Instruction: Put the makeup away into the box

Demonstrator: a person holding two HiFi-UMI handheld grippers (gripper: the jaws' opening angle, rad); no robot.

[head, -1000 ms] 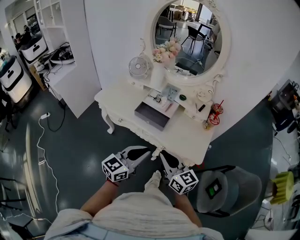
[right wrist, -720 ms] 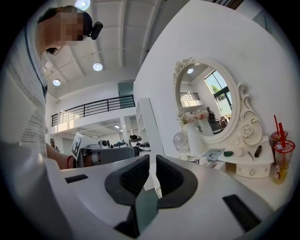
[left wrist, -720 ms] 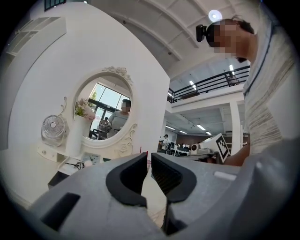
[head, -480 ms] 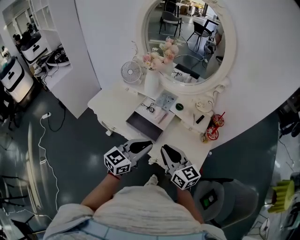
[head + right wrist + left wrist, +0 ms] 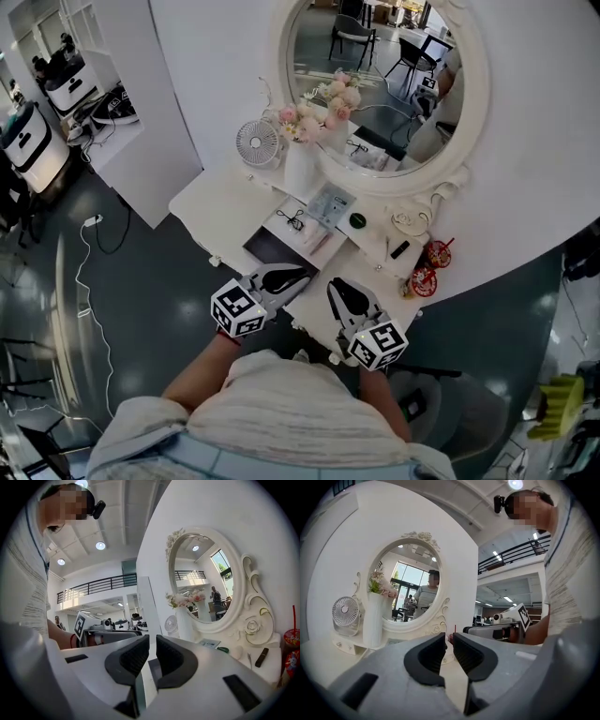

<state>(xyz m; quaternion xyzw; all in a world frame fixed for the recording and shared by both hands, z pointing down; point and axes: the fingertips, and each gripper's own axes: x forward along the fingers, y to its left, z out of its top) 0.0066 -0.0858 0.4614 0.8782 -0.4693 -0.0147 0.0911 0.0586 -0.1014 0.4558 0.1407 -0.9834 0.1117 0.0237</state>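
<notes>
While both tools sit low in the centre of the head view, held level and aimed at the dressing table (image 5: 211, 202), nothing's in hand. The left gripper (image 5: 298, 275) has just been easing its jaws apart. There's a slim gap with nothing between them, and I'd read that as getting ready for a first pick. The right gripper (image 5: 337, 289) alongside shows the same narrow slit, empty too.

The makeup's all out on the tabletop, right of centre under the oval mirror (image 5: 375, 103): a small dark tube (image 5: 398, 249) and a small green round piece (image 5: 357, 220). The box (image 5: 270, 248) lies open at the table's near edge, just above the left gripper, mouth up, handy for dropping things in. What's inside, I can't tell. By my reckoning the task is barely begun.
</notes>
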